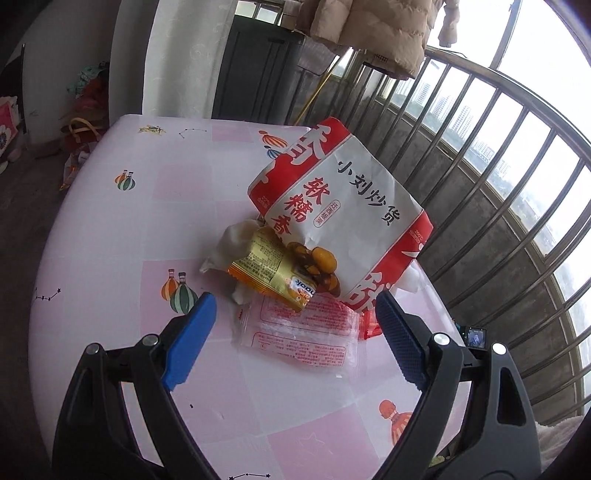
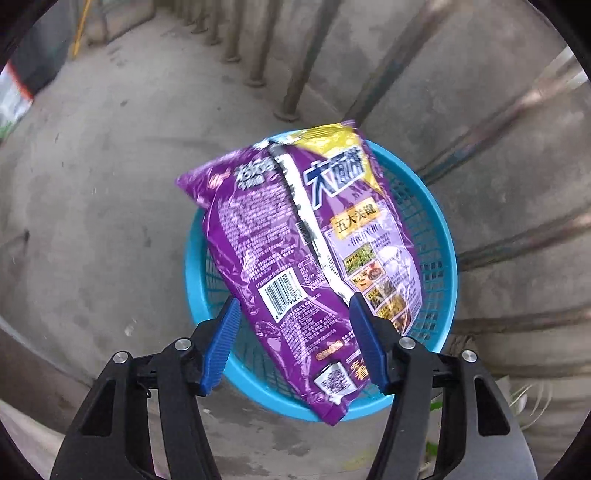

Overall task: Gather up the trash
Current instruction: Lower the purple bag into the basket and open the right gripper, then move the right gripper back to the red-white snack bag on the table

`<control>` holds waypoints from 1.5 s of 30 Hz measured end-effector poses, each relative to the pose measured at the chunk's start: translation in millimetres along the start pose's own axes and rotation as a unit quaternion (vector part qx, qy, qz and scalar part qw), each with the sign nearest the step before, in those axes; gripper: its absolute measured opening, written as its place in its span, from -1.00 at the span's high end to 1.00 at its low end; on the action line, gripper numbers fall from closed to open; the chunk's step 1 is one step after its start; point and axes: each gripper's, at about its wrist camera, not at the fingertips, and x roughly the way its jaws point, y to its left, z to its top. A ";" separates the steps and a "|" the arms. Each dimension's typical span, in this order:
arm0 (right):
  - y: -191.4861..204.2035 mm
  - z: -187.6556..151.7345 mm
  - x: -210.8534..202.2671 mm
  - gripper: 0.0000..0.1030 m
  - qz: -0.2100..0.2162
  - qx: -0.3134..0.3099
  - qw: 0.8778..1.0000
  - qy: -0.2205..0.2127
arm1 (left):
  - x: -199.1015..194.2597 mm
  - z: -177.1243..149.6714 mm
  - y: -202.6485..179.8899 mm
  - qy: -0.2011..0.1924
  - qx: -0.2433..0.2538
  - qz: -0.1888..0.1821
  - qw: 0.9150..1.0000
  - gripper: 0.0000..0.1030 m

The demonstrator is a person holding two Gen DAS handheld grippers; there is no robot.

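Purple snack bag (image 2: pixel 295 258) between right gripper (image 2: pixel 291 306) fingers, seemingly loose, above blue basket (image 2: pixel 439 229), left gripper (image 1: pixel 295 306) wide over table (image 1: pixel 110 221) wrappers (image 1: pixel 303 332).

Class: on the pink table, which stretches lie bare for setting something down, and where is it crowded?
Bare: the table left of the wrappers, out to its left edge, and the near strip between the left tongs. Crowded: the middle right, where the red-and-white paper bag, gold wrapper and clear wrapper bunch together.

I see a round counter (image 1: pixel 110 229) with a pink cloth and balloon pictures. Behind it, metal bars (image 1: pixel 491 155) stand before a bright window. A tan coat (image 1: pixel 373 29) hangs up high. The floor (image 2: pixel 110 155) below me is gray concrete.
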 end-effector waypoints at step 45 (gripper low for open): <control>-49.3 -32.4 62.1 0.93 0.013 0.084 0.991 0.102 | 14.7 -6.2 1.7 0.016 -0.003 0.035 0.999 -0.62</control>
